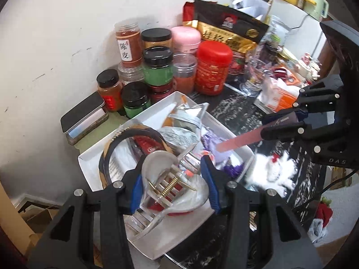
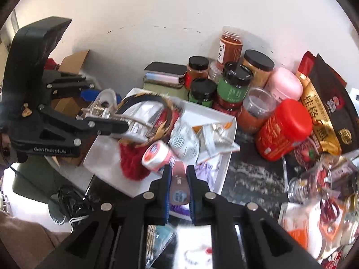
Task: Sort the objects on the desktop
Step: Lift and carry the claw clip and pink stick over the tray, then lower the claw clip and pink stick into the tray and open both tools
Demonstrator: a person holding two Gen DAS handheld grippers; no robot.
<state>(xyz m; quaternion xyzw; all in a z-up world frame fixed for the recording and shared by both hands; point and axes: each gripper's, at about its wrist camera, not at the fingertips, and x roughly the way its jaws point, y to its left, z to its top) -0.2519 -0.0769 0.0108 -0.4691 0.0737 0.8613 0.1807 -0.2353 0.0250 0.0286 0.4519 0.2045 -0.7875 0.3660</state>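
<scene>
Working over a dark marbled tabletop [image 1: 237, 109], you had little open room: a white wall [image 1: 56, 44] closed off the far side, and jars and pouches were packed along it.

The white rectangular tray [image 1: 157, 109] sat on the table with one corner hanging past the near table edge. It was full: a black headband [image 1: 125, 135], silver foil packets [image 2: 186, 139], a red knitted piece [image 2: 132, 163] and a small pink-labelled bottle [image 2: 157, 154] lay heaped together. Bare tray floor showed only at the near corner.

Beside the tray's far rim stood a red canister [image 1: 213, 67], green-labelled jars with black lids [image 1: 157, 67] and a flat tin [image 1: 84, 117], all close together. A clear glass [image 1: 254, 76] stood to the right, apart from the tray by a strip of free tabletop.

Your left gripper [image 1: 171, 179] was clamped at a medium width on a clear hair claw clip [image 1: 166, 186], held above the tray's near end. Your right gripper [image 2: 178, 179] was closed narrowly on a pink nail file [image 1: 237, 142], whose free tip reached over the tray's right rim.

A white fluffy item [image 1: 273, 170] beside the tray was blurred and could not be identified. Purple material [image 1: 215, 143] under the file tip was partly hidden. Items at the right edge of the right wrist view were smeared by motion.
</scene>
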